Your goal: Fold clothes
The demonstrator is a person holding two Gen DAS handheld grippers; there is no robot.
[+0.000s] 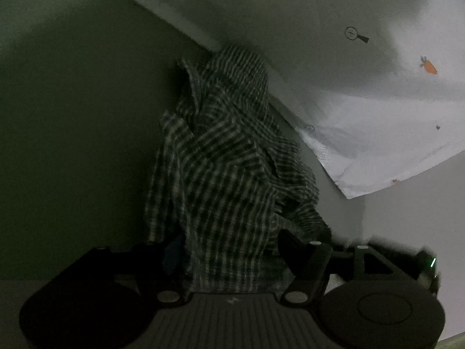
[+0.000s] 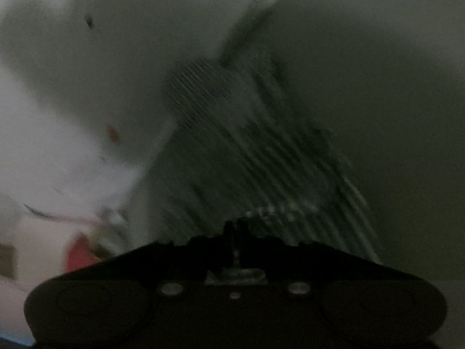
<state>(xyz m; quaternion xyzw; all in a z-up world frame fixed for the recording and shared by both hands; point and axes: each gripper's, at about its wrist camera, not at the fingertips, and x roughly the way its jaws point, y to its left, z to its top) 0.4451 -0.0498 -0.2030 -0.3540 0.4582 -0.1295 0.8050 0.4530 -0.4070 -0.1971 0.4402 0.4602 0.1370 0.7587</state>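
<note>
A dark green and white checked shirt hangs bunched in the left wrist view, in front of a white sheet. It runs down between the two fingers of my left gripper, which stand apart with cloth lying between them; whether they clamp it I cannot tell. In the right wrist view the same shirt is blurred by motion. My right gripper has its fingers together on the shirt's edge.
A white bed sheet printed with small carrots fills the upper right of the left view and also shows in the right view. A dull green surface lies to the left. A red object shows at lower left.
</note>
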